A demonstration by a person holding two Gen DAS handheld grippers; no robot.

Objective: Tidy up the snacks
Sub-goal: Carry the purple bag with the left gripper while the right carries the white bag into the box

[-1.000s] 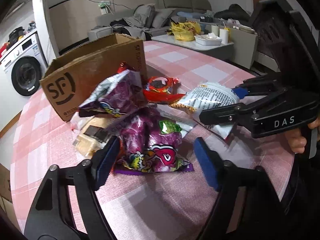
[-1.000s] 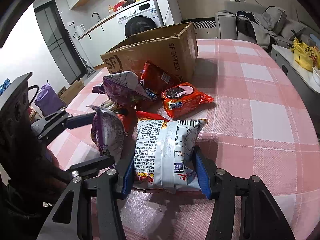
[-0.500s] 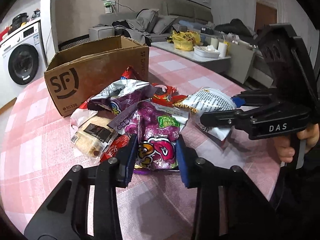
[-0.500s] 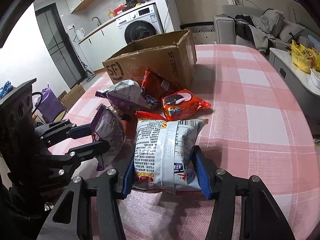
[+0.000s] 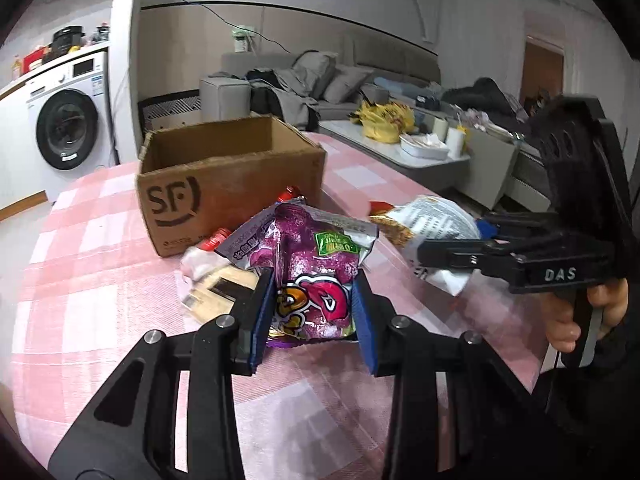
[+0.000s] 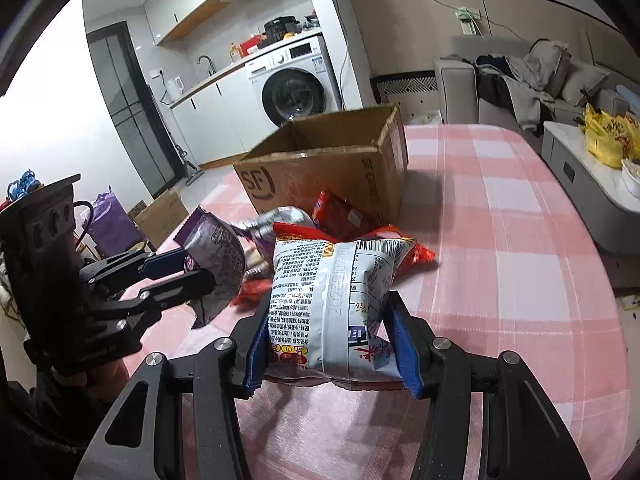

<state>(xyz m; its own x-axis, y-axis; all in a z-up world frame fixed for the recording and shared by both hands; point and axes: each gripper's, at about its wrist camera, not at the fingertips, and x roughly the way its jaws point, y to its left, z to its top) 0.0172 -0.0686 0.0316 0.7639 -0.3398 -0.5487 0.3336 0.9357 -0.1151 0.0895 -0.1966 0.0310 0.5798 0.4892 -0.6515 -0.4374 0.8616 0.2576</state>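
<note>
The right gripper clamps a white snack bag near the cardboard box, while the left gripper at left grips a purple bag.

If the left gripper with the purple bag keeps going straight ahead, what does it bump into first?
Probably the cardboard box. The left gripper, shut on the purple snack bag, points at its front wall; depth is hard to judge.

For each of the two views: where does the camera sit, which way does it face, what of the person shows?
Left wrist: on the left gripper, facing the purple bag in its jaws; right hand shows.
Right wrist: on the right gripper, facing the white bag in its jaws; the left hand shows dimly.
Both share the cardboard box, pink checked table, washing machine.
</note>
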